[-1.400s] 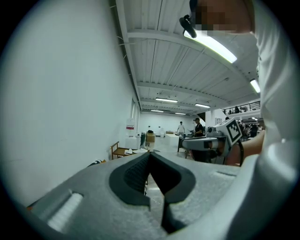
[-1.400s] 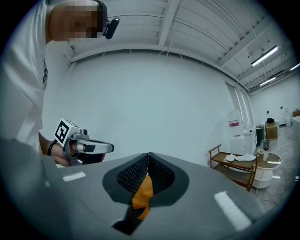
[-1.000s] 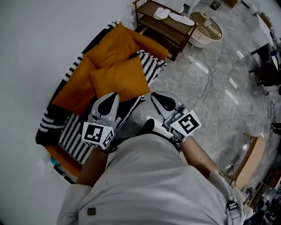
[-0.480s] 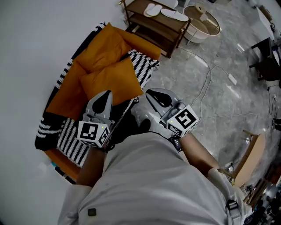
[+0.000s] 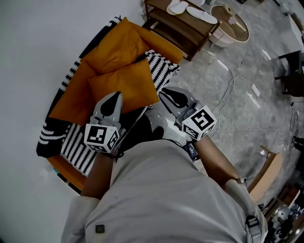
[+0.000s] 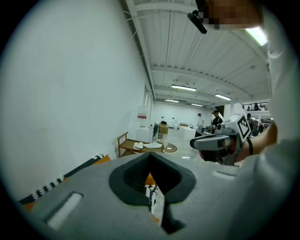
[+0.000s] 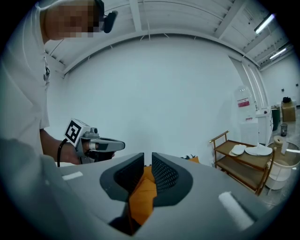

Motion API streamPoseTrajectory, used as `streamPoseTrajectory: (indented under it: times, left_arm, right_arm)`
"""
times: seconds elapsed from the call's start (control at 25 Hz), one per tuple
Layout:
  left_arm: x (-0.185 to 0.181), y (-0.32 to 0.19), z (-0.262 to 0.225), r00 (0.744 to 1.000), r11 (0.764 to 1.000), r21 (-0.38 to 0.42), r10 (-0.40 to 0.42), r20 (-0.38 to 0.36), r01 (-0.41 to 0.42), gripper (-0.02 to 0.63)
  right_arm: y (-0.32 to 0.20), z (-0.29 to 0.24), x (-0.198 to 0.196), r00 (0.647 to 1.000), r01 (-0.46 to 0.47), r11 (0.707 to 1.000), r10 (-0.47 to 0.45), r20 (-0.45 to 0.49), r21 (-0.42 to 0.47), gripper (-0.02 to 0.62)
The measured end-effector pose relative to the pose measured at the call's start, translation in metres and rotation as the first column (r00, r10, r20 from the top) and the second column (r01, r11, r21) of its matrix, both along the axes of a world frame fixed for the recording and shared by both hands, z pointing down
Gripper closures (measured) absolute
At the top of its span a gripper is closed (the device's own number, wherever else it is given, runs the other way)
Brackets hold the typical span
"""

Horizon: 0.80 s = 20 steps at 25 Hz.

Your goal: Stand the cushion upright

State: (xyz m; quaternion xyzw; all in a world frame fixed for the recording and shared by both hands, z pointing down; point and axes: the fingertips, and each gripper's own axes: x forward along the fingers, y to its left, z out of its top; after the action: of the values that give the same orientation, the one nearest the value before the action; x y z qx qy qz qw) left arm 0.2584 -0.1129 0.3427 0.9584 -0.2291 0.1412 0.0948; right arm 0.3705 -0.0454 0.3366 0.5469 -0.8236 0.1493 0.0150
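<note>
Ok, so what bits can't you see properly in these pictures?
- Head view: near end of the sofa, hidden under the person's shirt.
- Head view: near corner of the front cushion, covered by the left gripper.
- Left gripper view: nearly all of the sofa, blocked by that gripper's own body.
- Head view: white things on the shelf, too small to name.

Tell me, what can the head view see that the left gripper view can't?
Only the head view shows the front orange cushion whole, and the cable on the floor. Only the left gripper view shows the ceiling lights, some far-off people, and the left gripper from inside, jaws together. Both show the wooden shelf and the right gripper, whose jaws have just been opening with nothing between them.
</note>
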Motion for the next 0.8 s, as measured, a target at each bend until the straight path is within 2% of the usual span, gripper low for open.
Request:
streamPoseTrajectory:
  times: [0.44,0.8]
  left_arm:
    - [-0.018,-0.121,0.069,0.993,0.993,-0.084,-0.078,0.093,0.086,0.587]
    - [-0.041,-0.183,0.173,0.965,0.975,-0.180,-0.083,0.248,0.131,0.518]
  right_arm:
    - [-0.124,0.090,0.010,0.998,0.052,0.988,-0.054,-0.011,-0.144,0.492]
    - [-0.185,0.206,0.004,0.995,0.096,0.935,-0.103,-0.002,-0.342,0.432]
